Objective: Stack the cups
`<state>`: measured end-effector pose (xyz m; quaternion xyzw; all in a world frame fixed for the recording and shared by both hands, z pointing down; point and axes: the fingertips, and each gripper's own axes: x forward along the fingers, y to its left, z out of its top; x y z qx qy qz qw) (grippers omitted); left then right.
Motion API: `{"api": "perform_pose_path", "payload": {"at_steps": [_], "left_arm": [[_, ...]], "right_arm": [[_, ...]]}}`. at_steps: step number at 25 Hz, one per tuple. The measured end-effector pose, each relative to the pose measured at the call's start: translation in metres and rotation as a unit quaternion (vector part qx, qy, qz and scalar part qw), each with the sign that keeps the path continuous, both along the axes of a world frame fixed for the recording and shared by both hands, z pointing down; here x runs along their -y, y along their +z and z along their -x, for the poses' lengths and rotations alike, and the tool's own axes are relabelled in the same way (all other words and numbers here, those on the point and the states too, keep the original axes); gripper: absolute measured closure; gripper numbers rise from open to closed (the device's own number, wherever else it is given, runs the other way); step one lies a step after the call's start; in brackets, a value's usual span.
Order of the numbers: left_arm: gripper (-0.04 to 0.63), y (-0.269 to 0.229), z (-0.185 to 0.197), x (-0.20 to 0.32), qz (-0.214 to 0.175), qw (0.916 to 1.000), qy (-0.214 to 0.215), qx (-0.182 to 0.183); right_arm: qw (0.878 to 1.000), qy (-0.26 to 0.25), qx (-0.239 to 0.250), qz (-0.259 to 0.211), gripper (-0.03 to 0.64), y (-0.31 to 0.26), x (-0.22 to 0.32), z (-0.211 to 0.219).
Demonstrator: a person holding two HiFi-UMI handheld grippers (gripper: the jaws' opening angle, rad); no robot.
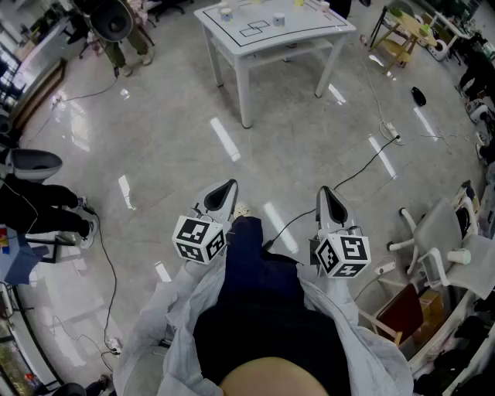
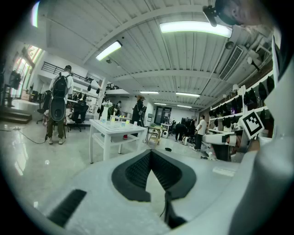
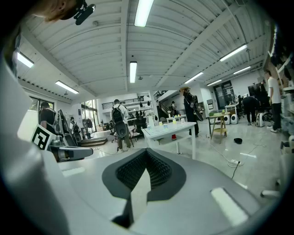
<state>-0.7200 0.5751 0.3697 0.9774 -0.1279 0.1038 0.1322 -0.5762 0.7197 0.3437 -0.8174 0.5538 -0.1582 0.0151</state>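
Several small cups (image 1: 226,13) stand on a white table (image 1: 309,32) far across the floor, at the top of the head view. In the left gripper view the same cups (image 2: 113,119) are tiny specks on the tabletop, and the right gripper view shows cups (image 3: 161,124) there too. I hold both grippers close to my body, well short of the table. My left gripper (image 1: 224,190) is shut with nothing in it, its jaws meeting at the tip (image 2: 149,151). My right gripper (image 1: 329,193) is likewise shut and holds nothing (image 3: 147,150).
Glossy floor lies between me and the table, crossed by black cables (image 1: 363,166) and a power strip (image 1: 390,130). A white office chair (image 1: 433,240) and boxes stand at my right. A seated person (image 1: 31,205) is at the left; another with a backpack (image 1: 116,23) is beside the table.
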Motion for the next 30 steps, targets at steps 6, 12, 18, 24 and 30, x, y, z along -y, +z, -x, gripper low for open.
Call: {"api": "perform_pose_path", "payload": {"at_steps": [6,12,18,24,30], "left_arm": [[0.595,0.000,0.001,-0.001,0.010,0.9999,-0.004,-0.001],[0.595,-0.005,0.001,0.002,0.007,0.9999,-0.007,-0.002],[0.595,0.000,0.000,-0.007,0.015,0.9999,-0.001,0.006],[0.595,0.006,-0.002,-0.011,0.023,0.9997,0.001,0.009],[0.595,0.011,-0.015,0.004,0.030,0.9995,0.001,0.014]], "right_arm": [[1.000,0.017,-0.005,-0.008,0.606,-0.006,-0.001,-0.006],[1.000,-0.001,0.010,-0.021,0.357,-0.003,0.005,0.001],[0.999,-0.027,0.014,-0.015,0.137,0.001,0.011,0.010],[0.999,-0.018,0.034,-0.026,0.089,0.007,0.008,0.005],[0.999,-0.025,0.041,-0.016,0.089,0.015,0.025,-0.003]]}}
